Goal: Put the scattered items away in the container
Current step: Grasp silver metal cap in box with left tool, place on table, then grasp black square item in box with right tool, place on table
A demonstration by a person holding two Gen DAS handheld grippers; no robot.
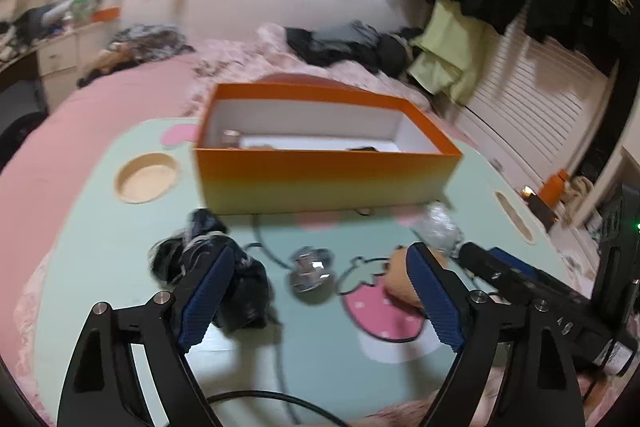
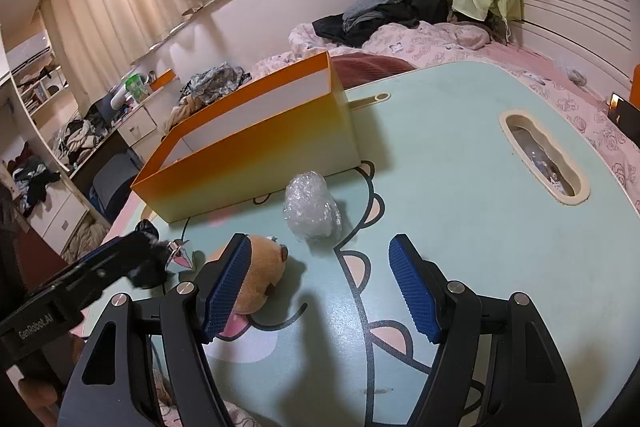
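Presently, on the mint-green lap table set on a bed:

1. Container: orange open-topped box, at 12 o'clock from the left gripper, standing on the table's far half. A few small things already lie on its white floor; what they are is too blurred to say.
2. Left gripper: jaws spread wide, nothing between the pads. Directly ahead of the gap lies a small shiny faceted trinket.
3. Black fuzzy tangle, possibly a hair tie or fabric scrap: at 10 o'clock of the trinket, partly behind the left-hand pad.
4. Orange plush toy: at 3 o'clock of the trinket, touching or just behind the right gripper's left-hand pad.
5. Bubble-wrap bundle: near the box's front wall, at 12 o'clock from the right gripper.
6. Right gripper: jaws parted, empty, hanging above the table.

Handling note, as judgement: the trinket looks like the left gripper's next pick. Centre the gap over it, bring both pads down to table level before closing, and keep the left-hand pad clear of the black tangle so only one item lifts. The trinket seems hard and slick; close squarely across its widest part, then carry it over the box rim before releasing.
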